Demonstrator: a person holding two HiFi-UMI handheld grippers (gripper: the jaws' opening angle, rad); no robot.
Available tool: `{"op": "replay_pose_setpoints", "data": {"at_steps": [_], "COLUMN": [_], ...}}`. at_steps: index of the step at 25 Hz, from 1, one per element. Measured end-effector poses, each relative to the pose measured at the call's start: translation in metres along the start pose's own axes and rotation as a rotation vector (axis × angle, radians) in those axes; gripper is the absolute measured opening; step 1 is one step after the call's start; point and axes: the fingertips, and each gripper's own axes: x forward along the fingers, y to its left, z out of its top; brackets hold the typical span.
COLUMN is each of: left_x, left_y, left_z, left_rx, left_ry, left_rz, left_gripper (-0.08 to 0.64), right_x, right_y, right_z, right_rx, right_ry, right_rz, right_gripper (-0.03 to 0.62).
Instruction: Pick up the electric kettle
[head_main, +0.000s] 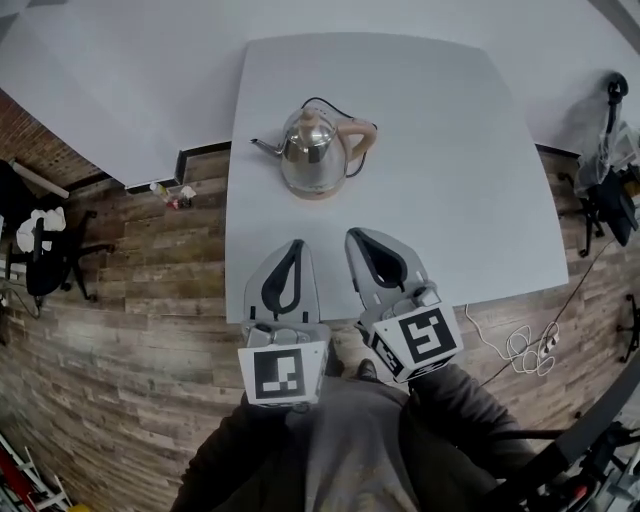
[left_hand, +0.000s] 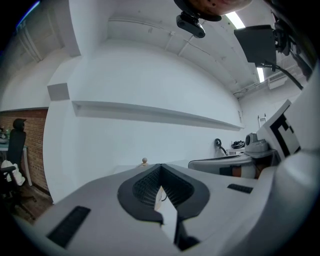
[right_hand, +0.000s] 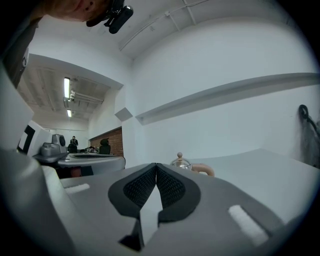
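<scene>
Over table edge, left tongs and right tongs hover level, pressed together.

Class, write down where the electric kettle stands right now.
In the head view the electric kettle stands on the white table, left of its centre, beyond the left gripper and the right gripper, untouched by either.

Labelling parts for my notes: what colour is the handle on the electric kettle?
The handle is pale peach-beige, unlike the shiny steel kettle body; the head view shows it best.
</scene>
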Motion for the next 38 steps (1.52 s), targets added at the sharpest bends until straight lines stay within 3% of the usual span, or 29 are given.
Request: {"op": "replay_pose_setpoints", "data": {"at_steps": [13,38], "left_x": [0.047,0.155], "left_y": [0.024,0.031], "left_z": [-0.011,-0.026], "left_rx": [-0.019,0.016], "left_ry": [0.028,0.134], "left_rz": [-0.063,0.088], "left_gripper": [0.000,0.000], "right_x": [0.043,0.114], "right_y": [-0.028,-0.114], "right_z": [0.008,-0.018], "right_rx": [-0.017,0.097], "right_ry": [-0.001,0.050], "right_rz": [-0.079,0.065], "right_gripper": [0.003,0.003]}}
